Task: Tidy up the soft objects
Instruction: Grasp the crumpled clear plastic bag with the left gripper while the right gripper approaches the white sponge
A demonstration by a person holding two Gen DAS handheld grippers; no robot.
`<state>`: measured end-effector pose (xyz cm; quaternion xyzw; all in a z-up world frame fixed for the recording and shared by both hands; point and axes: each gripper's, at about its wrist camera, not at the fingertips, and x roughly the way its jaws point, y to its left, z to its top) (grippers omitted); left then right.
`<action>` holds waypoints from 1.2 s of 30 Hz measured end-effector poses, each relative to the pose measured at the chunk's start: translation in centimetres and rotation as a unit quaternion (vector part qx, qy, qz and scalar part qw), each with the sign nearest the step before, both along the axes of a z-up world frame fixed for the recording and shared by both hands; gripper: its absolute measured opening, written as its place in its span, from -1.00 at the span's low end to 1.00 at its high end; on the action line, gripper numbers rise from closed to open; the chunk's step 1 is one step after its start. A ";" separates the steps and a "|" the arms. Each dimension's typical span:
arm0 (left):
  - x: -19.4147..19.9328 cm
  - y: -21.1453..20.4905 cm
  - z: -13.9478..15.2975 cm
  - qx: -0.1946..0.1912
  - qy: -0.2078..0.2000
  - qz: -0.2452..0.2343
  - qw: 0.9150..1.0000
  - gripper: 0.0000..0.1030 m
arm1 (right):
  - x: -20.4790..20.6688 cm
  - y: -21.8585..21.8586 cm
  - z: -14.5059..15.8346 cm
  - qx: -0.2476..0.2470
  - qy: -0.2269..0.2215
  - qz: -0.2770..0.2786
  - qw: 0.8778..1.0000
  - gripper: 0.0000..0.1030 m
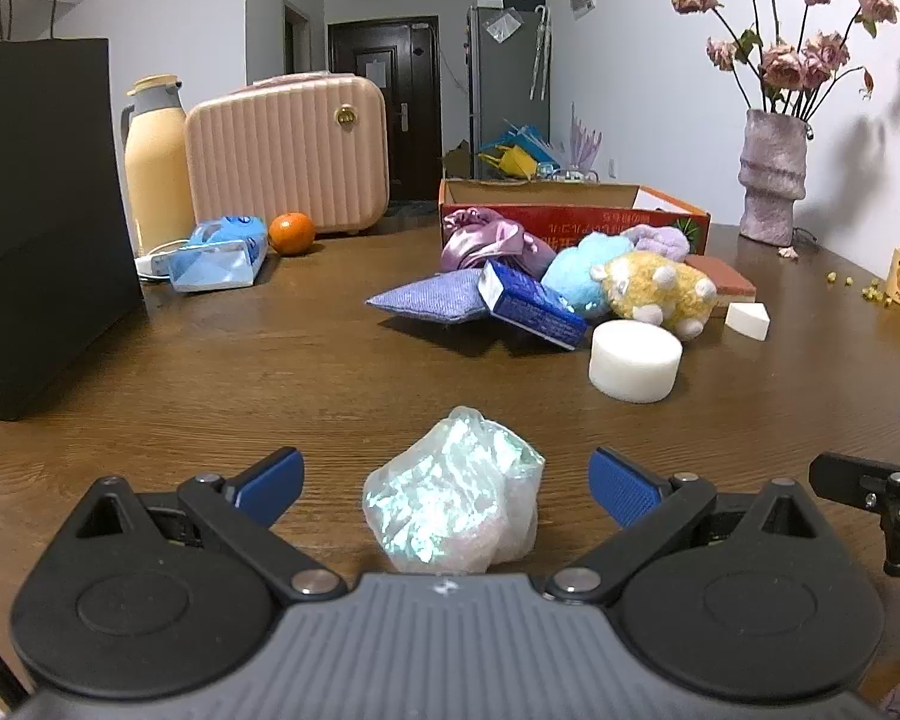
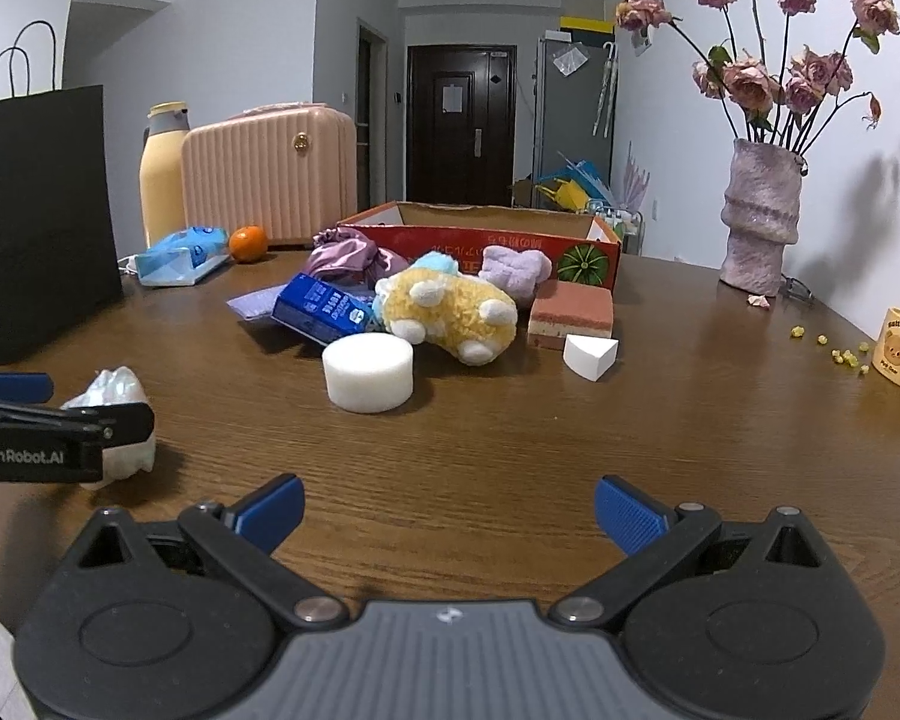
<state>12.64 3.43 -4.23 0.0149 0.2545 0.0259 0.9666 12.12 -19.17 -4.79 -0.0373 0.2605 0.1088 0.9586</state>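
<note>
Left gripper point(image 1: 447, 480): held low over the wooden table point(image 1: 210, 372), pointing toward the far pile; its blue fingers stand wide apart on either side of an iridescent crinkly bag point(image 1: 453, 492), touching neither side of it
Right gripper point(image 2: 449, 510): held low and level just to the right of the left one, fingers spread wide with only bare tabletop between them
Crinkly bag: rests on the table close in front of the left gripper's body, well apart from the other soft things
Soft pile: yellow plush toy point(image 2: 450, 315) lies on its side, touching a light blue plush point(image 1: 585, 267); a purple satin pouch point(image 1: 489, 237), a lavender cushion point(image 1: 429, 297) and a blue carton point(image 1: 531, 303) crowd beside them
Foam pieces: white foam cylinder point(image 2: 369, 372) stands nearest the grippers; a white foam wedge point(image 2: 591, 354) sits just beside a red-topped sponge block point(image 2: 573, 312)
Red cardboard box point(image 2: 492, 240): open-topped, directly behind the pile
Left view only: the bag seen whole between the fingers; the right gripper's tip at the frame's right edge
Right view only: inside of the box, apparently empty; the left gripper from the side, partly hiding the bag, and a fingertip of the person's hand behind it; a lilac fuzzy piece point(image 2: 513, 267) shown clearly against the box
</note>
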 end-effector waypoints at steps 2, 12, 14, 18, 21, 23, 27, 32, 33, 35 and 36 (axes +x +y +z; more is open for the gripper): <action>0.5 0.1 -0.2 0.000 0.004 -0.002 1.000 1.00 | 0.4 0.1 -0.1 -0.001 0.003 -0.001 1.000 1.00; 3.1 0.5 -1.3 0.002 0.025 -0.006 1.000 0.41 | 2.1 0.9 -0.4 -0.007 0.009 -0.001 1.000 1.00; 3.7 0.7 -1.5 -0.005 0.038 -0.012 0.999 0.07 | 2.4 1.1 -0.4 -0.008 0.010 0.000 1.000 1.00; 4.3 0.9 -1.7 -0.016 0.047 -0.024 0.998 -0.17 | 3.0 1.3 -0.4 -0.006 0.011 0.004 1.000 1.00; 4.2 1.1 -1.6 -0.021 0.041 -0.025 0.999 -0.19 | 3.4 1.5 -0.3 -0.007 0.012 0.007 1.000 1.00; 4.1 1.3 -1.4 -0.024 0.037 -0.024 0.999 -0.19 | 3.8 1.8 -0.2 -0.008 0.012 0.010 1.000 1.00; 4.0 1.8 -0.7 -0.028 0.026 -0.018 0.999 -0.19 | 4.8 2.5 0.0 -0.010 0.016 0.016 1.000 1.00; 4.0 2.8 0.6 -0.030 0.007 -0.009 0.999 -0.19 | 6.7 3.6 0.2 -0.006 0.025 0.024 0.999 0.98; 4.0 3.0 0.9 -0.030 0.001 -0.006 1.000 -0.19 | 7.0 3.9 0.3 -0.006 0.025 0.024 0.999 0.98; 4.1 3.5 1.5 -0.030 -0.008 -0.003 1.000 -0.19 | 7.6 4.4 0.5 -0.007 0.024 0.025 0.999 0.99; 4.2 3.6 1.7 -0.031 -0.011 -0.001 0.999 -0.19 | 8.0 4.7 0.6 -0.008 0.025 0.025 0.999 0.98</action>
